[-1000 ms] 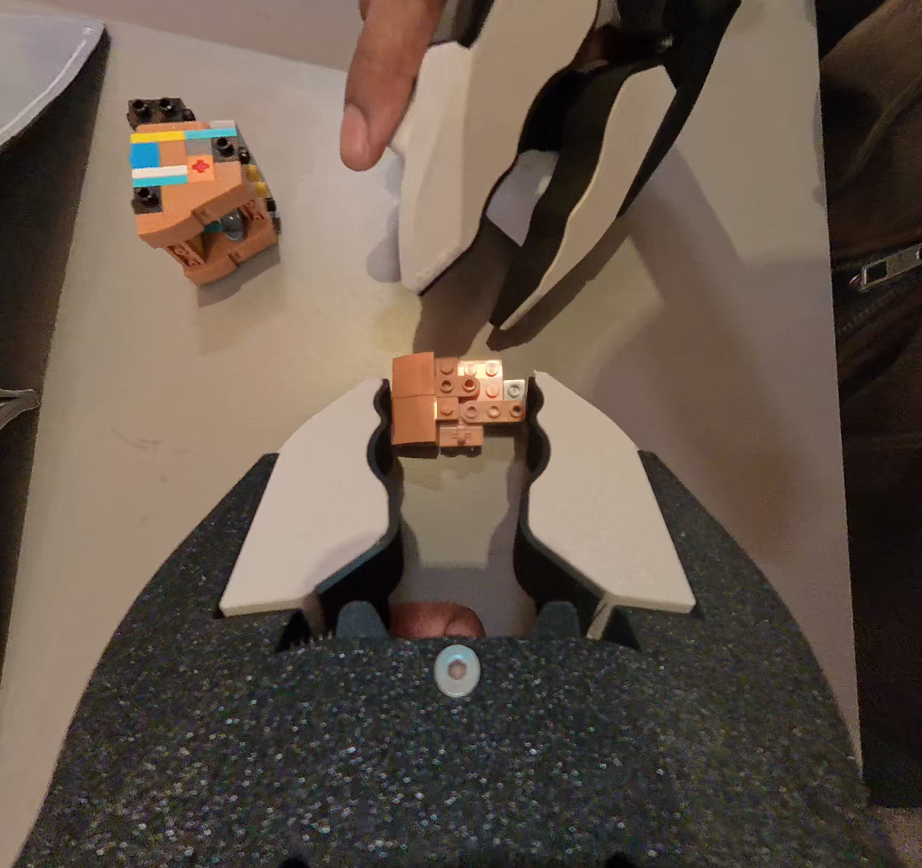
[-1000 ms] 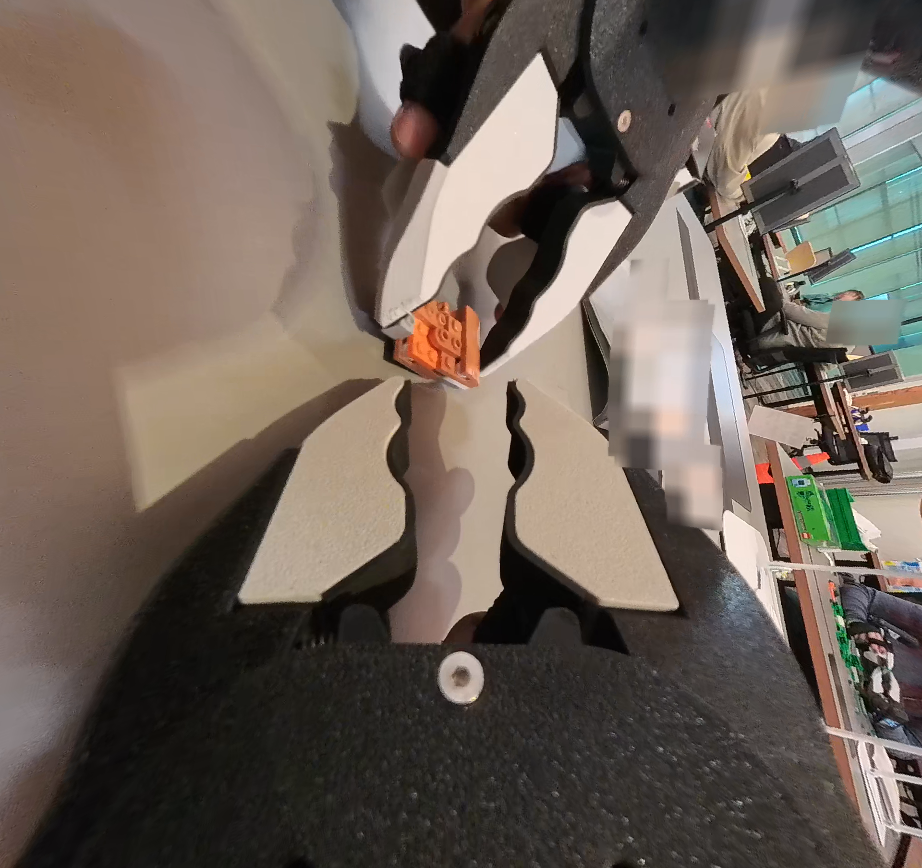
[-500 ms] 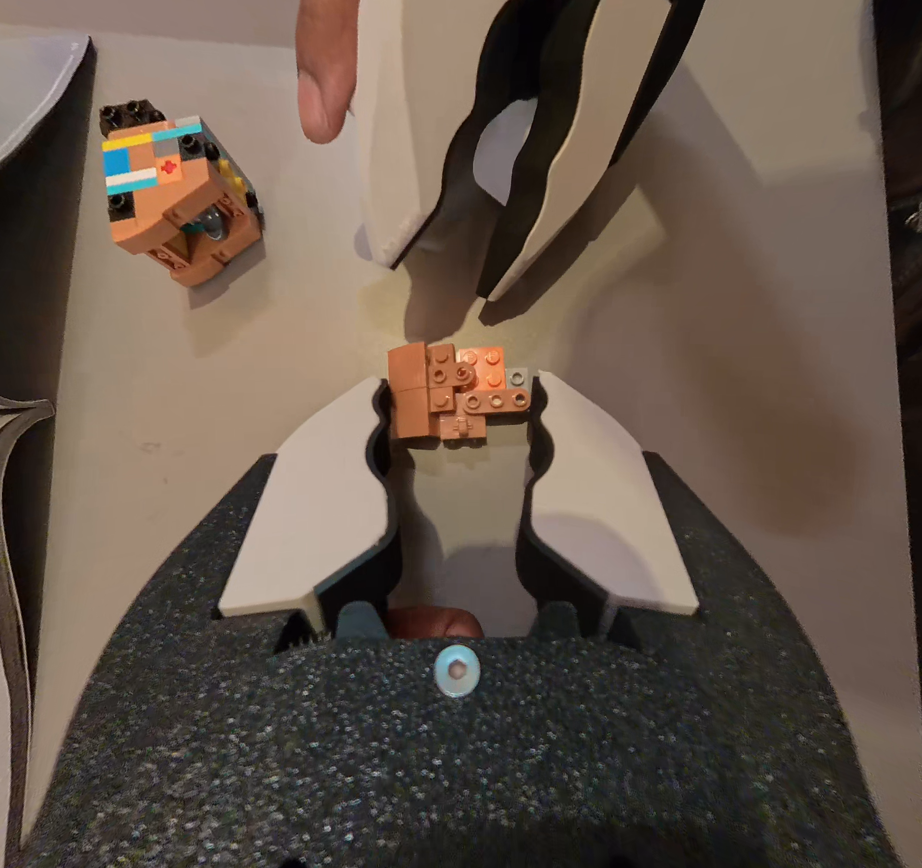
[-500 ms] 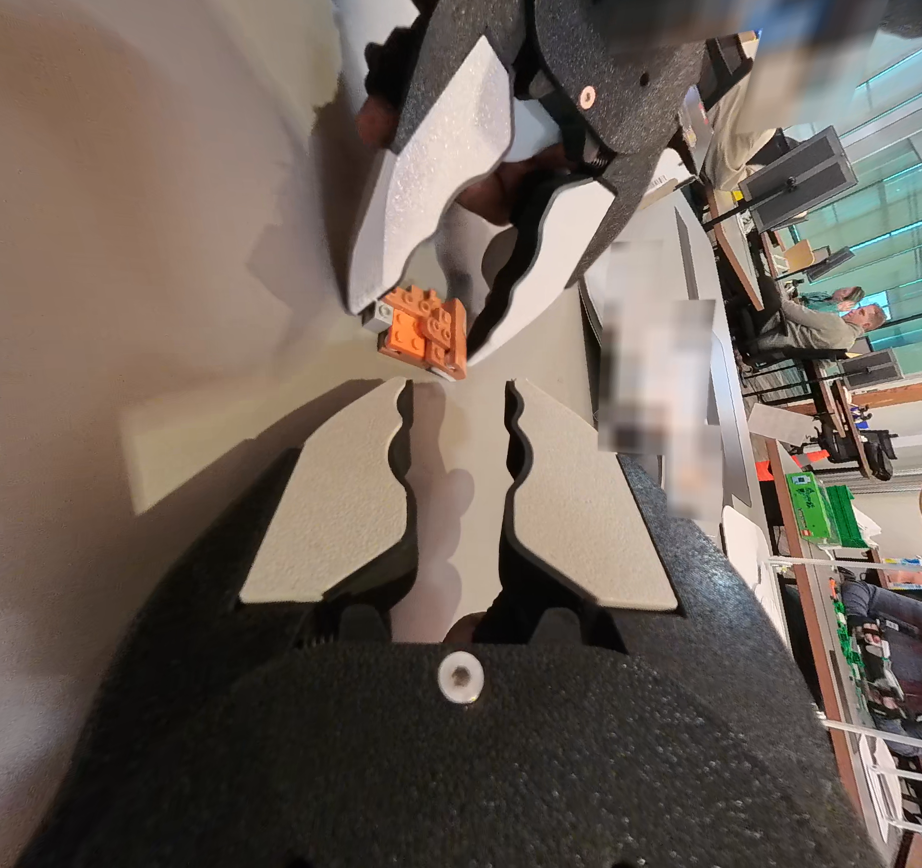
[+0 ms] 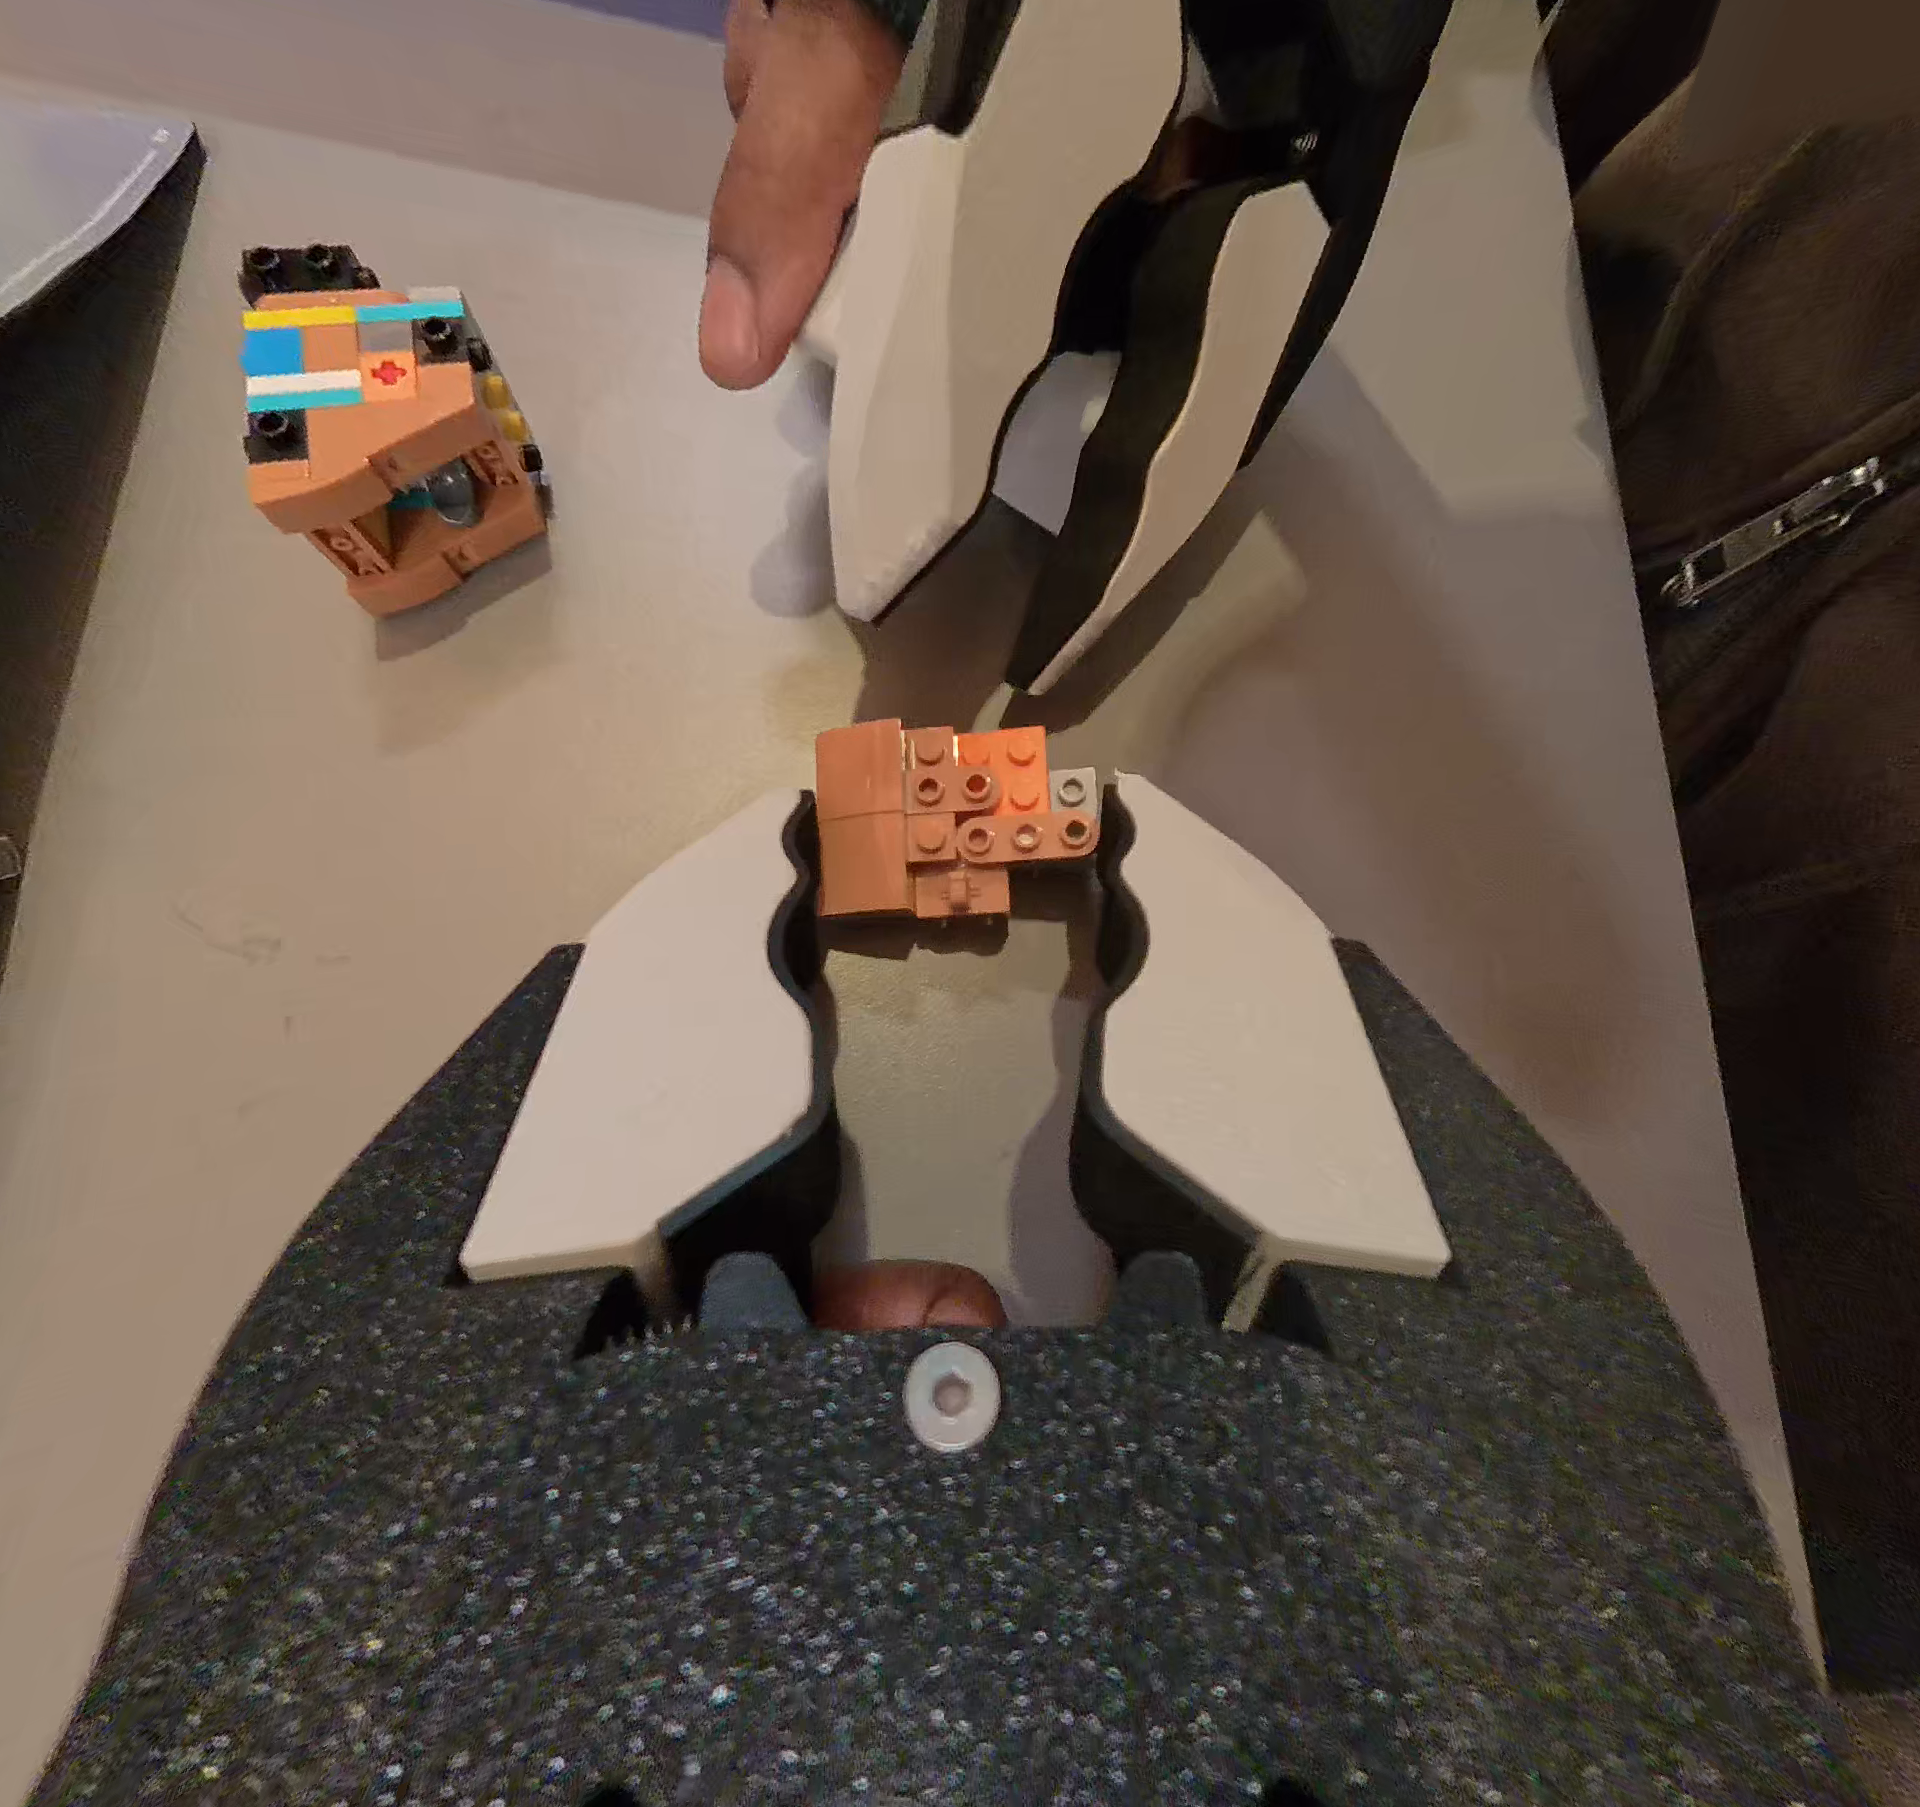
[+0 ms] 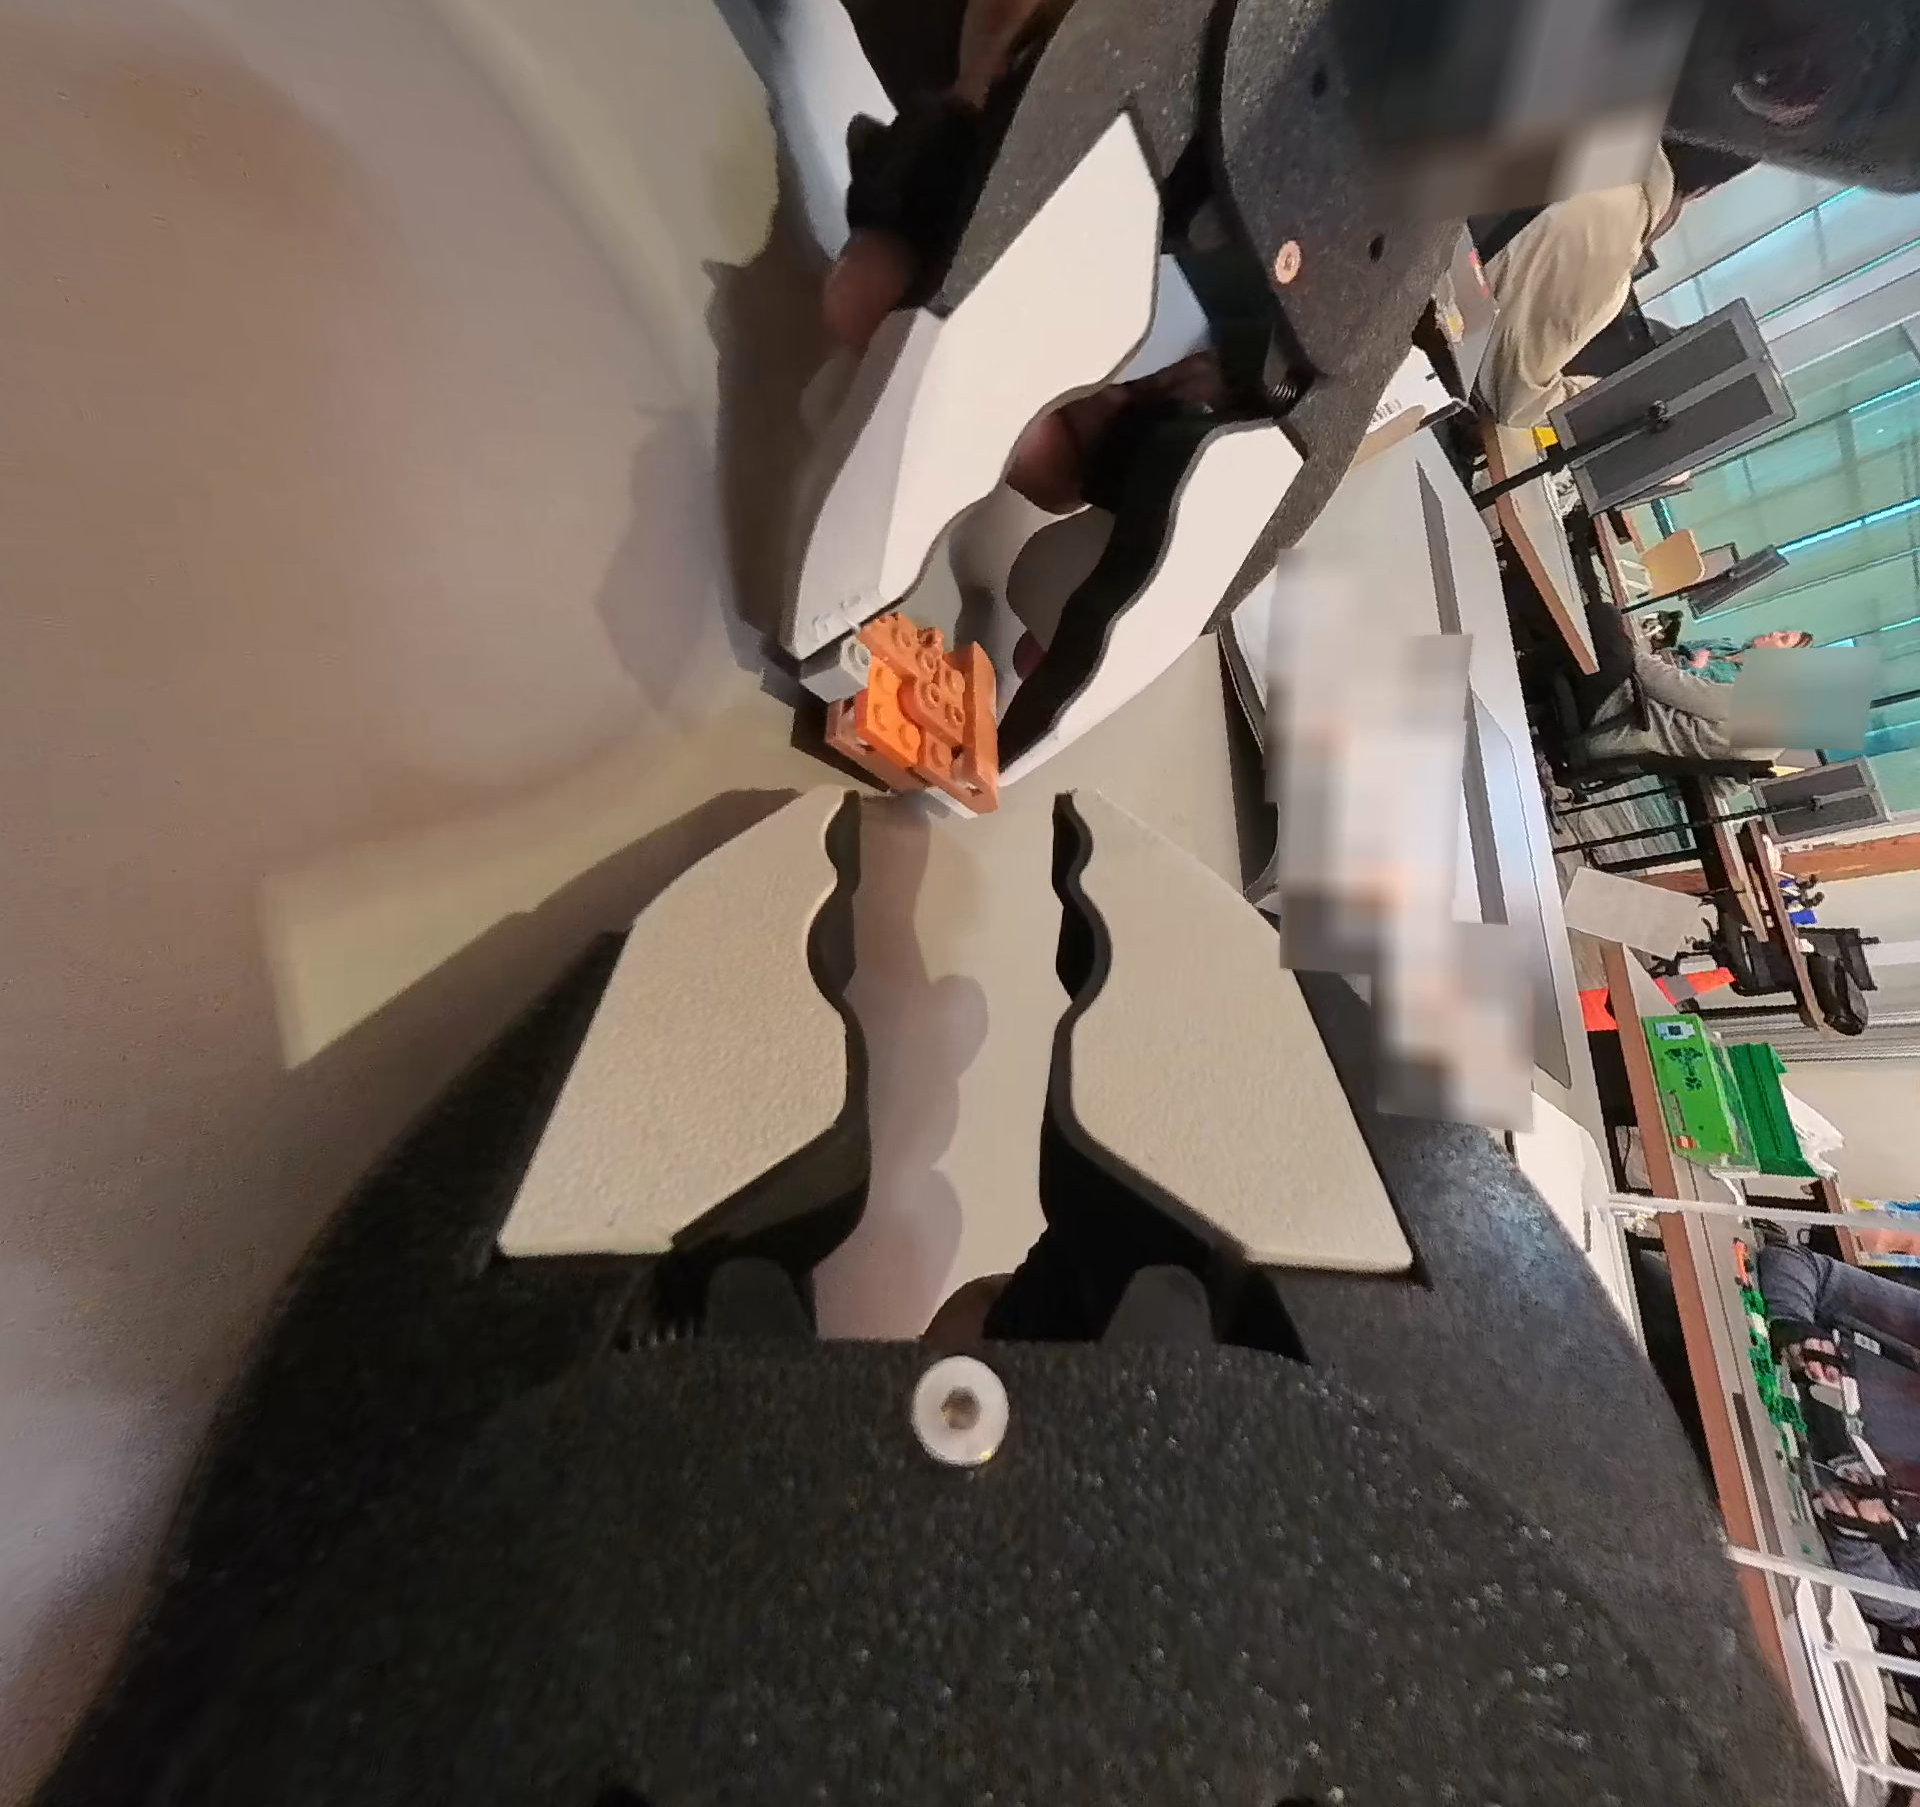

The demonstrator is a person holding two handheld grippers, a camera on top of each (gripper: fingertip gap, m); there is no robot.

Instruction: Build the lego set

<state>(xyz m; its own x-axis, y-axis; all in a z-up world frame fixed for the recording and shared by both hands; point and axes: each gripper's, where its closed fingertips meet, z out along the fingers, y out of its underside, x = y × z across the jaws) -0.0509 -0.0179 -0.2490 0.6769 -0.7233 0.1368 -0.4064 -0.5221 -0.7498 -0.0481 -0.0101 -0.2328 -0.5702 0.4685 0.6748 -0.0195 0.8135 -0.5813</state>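
Orange brick cluster [image 5: 951, 822] stays clamped in my left gripper [image 5: 956, 822], while my empty right gripper [image 6: 956, 801], fingers apart, has dropped back close, ready to press.

flat orange-brown lego plate cluster [image 5: 951, 827] studs-up on table; multicoloured blocky lego build [image 5: 379, 432] well apart, far-left.

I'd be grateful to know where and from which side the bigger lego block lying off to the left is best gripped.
Judging by its pose, grip the lego block across its two flat brown side walls, coming down from above. It lies tilted on the table, apart from the rest; studs and small protruding parts on top and front offer poorer purchase.
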